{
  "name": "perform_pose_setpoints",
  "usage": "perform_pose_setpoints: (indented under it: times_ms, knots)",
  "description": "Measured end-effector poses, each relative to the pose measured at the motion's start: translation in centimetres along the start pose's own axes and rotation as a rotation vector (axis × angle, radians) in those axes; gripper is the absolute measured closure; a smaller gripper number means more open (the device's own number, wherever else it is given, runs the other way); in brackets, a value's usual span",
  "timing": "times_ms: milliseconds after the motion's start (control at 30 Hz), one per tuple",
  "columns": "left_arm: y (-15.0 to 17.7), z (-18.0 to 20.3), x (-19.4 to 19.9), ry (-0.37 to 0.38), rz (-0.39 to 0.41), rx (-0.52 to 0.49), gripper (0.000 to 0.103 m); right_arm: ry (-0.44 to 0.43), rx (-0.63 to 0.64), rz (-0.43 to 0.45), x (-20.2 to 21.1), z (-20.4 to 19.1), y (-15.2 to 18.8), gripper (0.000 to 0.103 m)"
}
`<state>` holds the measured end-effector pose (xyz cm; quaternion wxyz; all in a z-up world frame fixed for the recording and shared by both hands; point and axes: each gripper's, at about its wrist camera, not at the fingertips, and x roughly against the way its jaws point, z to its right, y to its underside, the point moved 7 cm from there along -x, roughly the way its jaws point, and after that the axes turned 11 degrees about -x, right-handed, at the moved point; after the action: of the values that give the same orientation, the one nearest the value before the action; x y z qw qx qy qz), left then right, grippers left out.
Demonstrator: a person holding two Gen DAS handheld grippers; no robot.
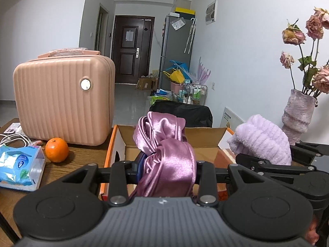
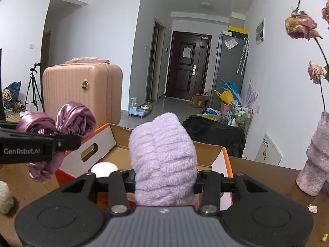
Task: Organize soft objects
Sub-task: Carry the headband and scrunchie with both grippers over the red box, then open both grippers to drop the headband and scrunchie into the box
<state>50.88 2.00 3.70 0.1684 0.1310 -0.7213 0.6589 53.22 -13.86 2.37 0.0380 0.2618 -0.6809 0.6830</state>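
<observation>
A bunched purple satin cloth (image 1: 164,154) is clamped in my left gripper (image 1: 166,164), which is shut on it just over the near edge of an open cardboard box (image 1: 205,135) with orange-and-white sides. The same satin cloth (image 2: 76,121) shows at the left of the right wrist view, held by the left gripper (image 2: 51,144). My right gripper (image 2: 164,180) is shut on a fluffy lilac towel (image 2: 162,154), which stands up between its fingers over the box (image 2: 218,158). That towel (image 1: 261,140) also appears at the box's right side. A white round object (image 2: 104,167) lies inside the box.
A pink ribbed suitcase (image 1: 61,100) stands left of the box, with an orange (image 1: 56,149) and a tissue pack (image 1: 20,166) in front of it. A lilac vase (image 2: 316,160) of dried roses stands at the right on the wooden table (image 2: 257,177). White cables (image 1: 14,139) lie far left.
</observation>
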Motion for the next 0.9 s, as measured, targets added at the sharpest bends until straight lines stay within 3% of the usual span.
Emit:
perform_pose_setpoints:
  times_ms: [500, 900]
  knots:
    - [-1.3, -0.8, -4.0, -0.013, -0.007, 0.017, 0.067, 0.014, 0.031, -0.086, -5.8, -0.8, -0.6, 0.061]
    - [-0.6, -1.9, -8.3, -0.029, -0.079, 0.025, 0.067, 0.062, 0.051, -0.149, -9.6, -1.0, -0.4, 0.061]
